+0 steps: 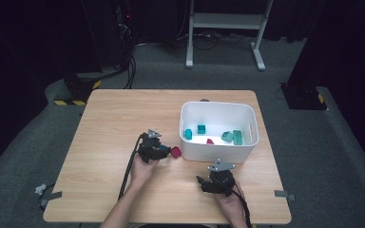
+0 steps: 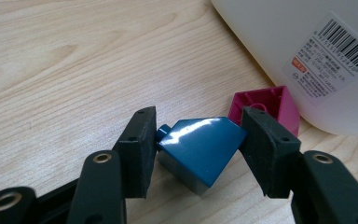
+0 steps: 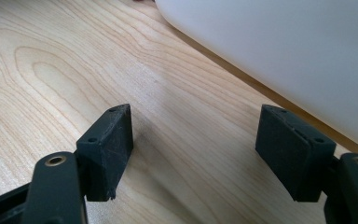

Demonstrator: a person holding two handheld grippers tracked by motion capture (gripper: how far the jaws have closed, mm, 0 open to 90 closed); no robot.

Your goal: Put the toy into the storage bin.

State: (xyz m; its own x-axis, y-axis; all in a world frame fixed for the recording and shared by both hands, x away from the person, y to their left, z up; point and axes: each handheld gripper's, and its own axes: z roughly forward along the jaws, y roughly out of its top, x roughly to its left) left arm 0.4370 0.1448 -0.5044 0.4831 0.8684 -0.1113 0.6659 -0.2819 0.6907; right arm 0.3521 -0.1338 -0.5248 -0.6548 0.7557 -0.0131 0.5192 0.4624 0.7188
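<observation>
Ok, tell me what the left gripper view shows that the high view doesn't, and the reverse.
Left gripper view alone: the barcode label on the white bin, and the left tool with both pads against the blue block.
High view alone: the teal blocks inside the bin, the right tool, the floor.
Both: the magenta block beside the bin, the wooden table.

Left gripper view: the white bin (image 2: 307,51) runs off the top and right edges, and the small print on its barcode label (image 2: 328,58) is too fine to read. The magenta block (image 2: 270,105) sits half behind the pad at three o'clock of the blue sloped brick (image 2: 200,149), whose base is out of sight. High view: the teal pieces (image 1: 232,137) in the bin are too small to name.
</observation>
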